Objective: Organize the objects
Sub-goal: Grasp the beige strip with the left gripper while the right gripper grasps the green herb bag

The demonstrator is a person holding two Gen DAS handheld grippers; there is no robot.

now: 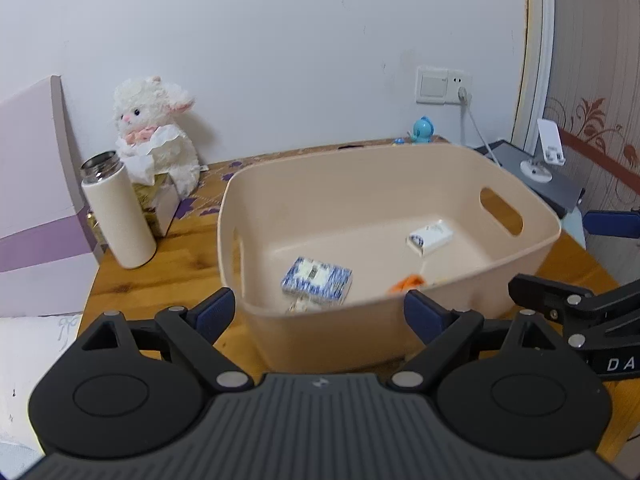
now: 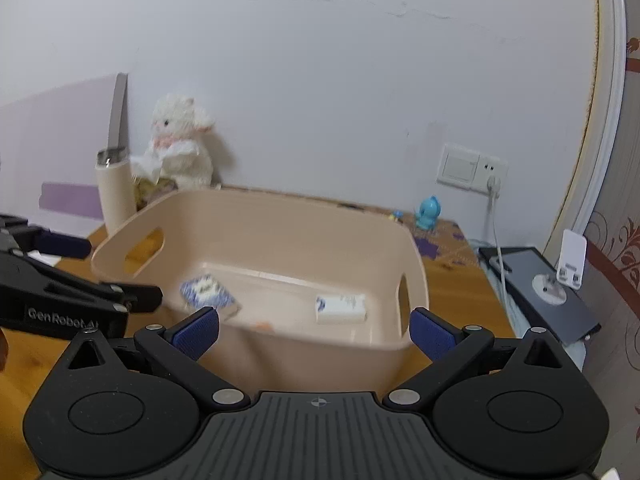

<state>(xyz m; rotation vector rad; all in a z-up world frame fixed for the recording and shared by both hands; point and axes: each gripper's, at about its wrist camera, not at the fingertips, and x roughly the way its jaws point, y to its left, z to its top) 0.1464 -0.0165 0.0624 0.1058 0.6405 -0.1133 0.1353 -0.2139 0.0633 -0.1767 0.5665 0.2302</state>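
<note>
A beige plastic basket (image 1: 520,196) with handle slots stands on the wooden table; it also shows in the right wrist view (image 2: 280,216). Inside lie a blue-and-white patterned box (image 1: 317,280), a white pack (image 1: 430,236) and a small orange item (image 1: 408,283). The box (image 2: 206,294) and the white pack (image 2: 341,309) show in the right wrist view too. My left gripper (image 1: 318,315) is open and empty in front of the basket's near wall. My right gripper (image 2: 314,334) is open and empty, just before the basket's near rim.
A cream thermos (image 1: 118,212), a white plush lamb (image 1: 154,128) and a tissue box (image 1: 160,204) stand at the back left. A blue toy (image 1: 423,130), a wall socket with cable (image 1: 444,86), a phone stand (image 1: 546,152) and a dark device (image 2: 544,292) are at the right.
</note>
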